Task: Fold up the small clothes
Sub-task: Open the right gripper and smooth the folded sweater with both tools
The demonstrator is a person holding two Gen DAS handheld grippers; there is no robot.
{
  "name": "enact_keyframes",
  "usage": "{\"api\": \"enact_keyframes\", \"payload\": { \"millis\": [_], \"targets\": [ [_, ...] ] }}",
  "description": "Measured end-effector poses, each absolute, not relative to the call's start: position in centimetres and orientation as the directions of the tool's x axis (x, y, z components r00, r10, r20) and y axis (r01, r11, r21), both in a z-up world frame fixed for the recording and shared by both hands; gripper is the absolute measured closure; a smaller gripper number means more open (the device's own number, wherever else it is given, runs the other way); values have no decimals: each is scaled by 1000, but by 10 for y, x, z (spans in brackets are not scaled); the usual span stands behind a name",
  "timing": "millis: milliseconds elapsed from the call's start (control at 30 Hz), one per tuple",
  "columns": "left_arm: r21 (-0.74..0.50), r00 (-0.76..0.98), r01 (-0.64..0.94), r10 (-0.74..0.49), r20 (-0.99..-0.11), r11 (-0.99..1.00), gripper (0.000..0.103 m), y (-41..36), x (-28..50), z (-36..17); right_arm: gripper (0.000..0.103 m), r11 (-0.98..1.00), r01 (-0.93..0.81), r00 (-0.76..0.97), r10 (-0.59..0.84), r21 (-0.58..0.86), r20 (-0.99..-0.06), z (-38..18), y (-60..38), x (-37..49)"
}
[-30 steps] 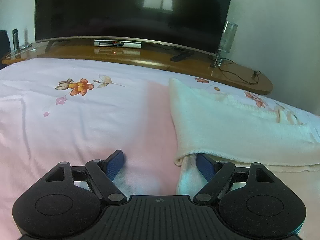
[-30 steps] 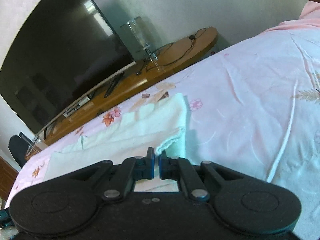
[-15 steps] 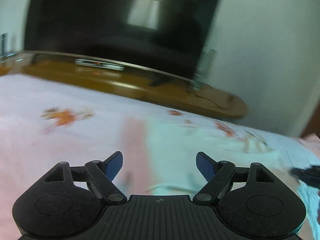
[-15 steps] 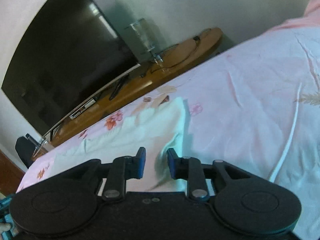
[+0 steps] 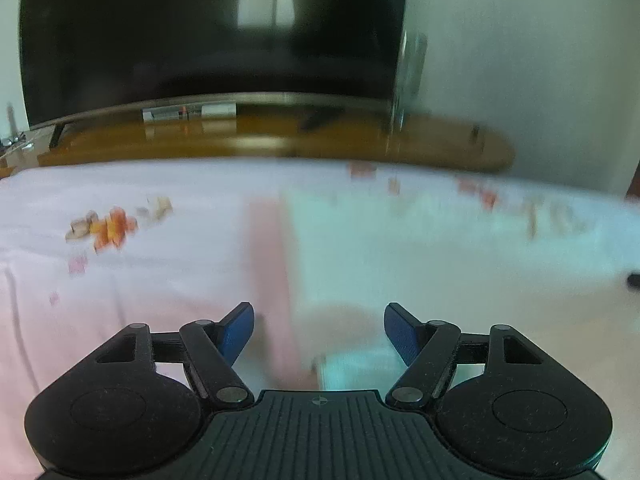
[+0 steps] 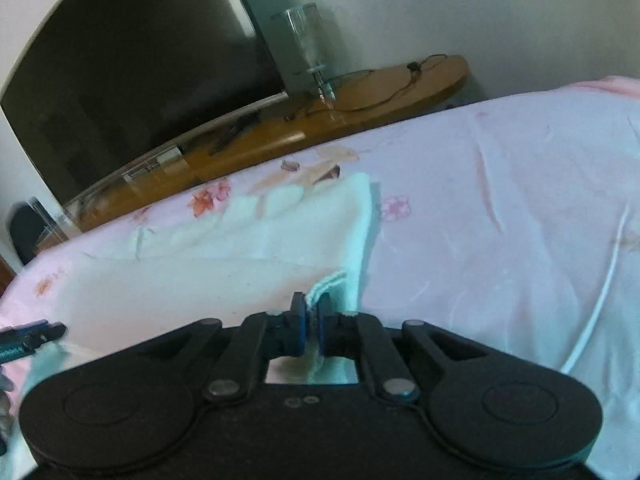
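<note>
A pale cream-white folded garment (image 6: 248,256) lies on the pink floral bedsheet (image 6: 500,208). My right gripper (image 6: 311,320) is shut on the garment's near right corner edge. In the left wrist view the garment (image 5: 420,248) is blurred and lies ahead and to the right. My left gripper (image 5: 318,330) is open and empty, its blue pads (image 5: 238,330) above the garment's near left corner. The left gripper's tip also shows at the left edge of the right wrist view (image 6: 32,336).
A wooden TV bench (image 5: 280,140) with a large dark TV (image 5: 208,40) stands past the bed's far edge. A clear glass stand (image 6: 312,48) and cables sit on the bench's right end. The sheet (image 5: 120,280) spreads wide to the left.
My right gripper opened half a second ago and has closed again on the garment's corner. My left gripper stayed open and swung, with the view now blurred by motion.
</note>
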State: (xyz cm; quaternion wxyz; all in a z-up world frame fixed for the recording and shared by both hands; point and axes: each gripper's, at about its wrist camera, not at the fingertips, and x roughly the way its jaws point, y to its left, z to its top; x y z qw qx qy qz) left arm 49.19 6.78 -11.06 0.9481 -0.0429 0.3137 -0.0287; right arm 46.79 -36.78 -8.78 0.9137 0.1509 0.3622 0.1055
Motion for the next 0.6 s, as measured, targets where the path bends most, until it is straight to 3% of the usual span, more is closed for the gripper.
{"api": "enact_keyframes", "payload": {
  "millis": [67, 133, 233, 333, 367, 400, 500, 600],
  "targets": [
    [-97, 839, 42, -88, -537, 994, 31, 67, 498, -99, 76, 943, -51, 766, 249, 330, -593, -77, -371, 460],
    [-91, 850, 82, -117, -514, 993, 31, 57, 512, -93, 80, 946, -84, 790, 254, 312, -558, -69, -364, 458],
    [-66, 855, 98, -117, -505, 993, 31, 38, 538, -93, 84, 968, -120, 776, 230, 219, -587, -69, -334, 470],
    [-49, 792, 79, -93, -603, 996, 31, 32, 571, -119, 85, 974, -154, 781, 223, 167, -584, -72, -307, 484],
    [-54, 755, 66, -85, -650, 996, 27, 33, 577, -129, 88, 981, -146, 774, 192, 126, -603, -78, -300, 489],
    [-74, 782, 70, -101, -615, 995, 27, 38, 573, -133, 89, 989, -124, 754, 147, 81, -641, -88, -296, 496],
    [-75, 782, 51, -87, -617, 996, 27, 41, 559, -119, 89, 991, -105, 762, 134, 84, -634, -88, -301, 497],
    [-95, 813, 90, -129, -568, 991, 26, 38, 537, -111, 81, 986, -123, 806, 165, 111, -569, -72, -308, 478]
  ]
}}
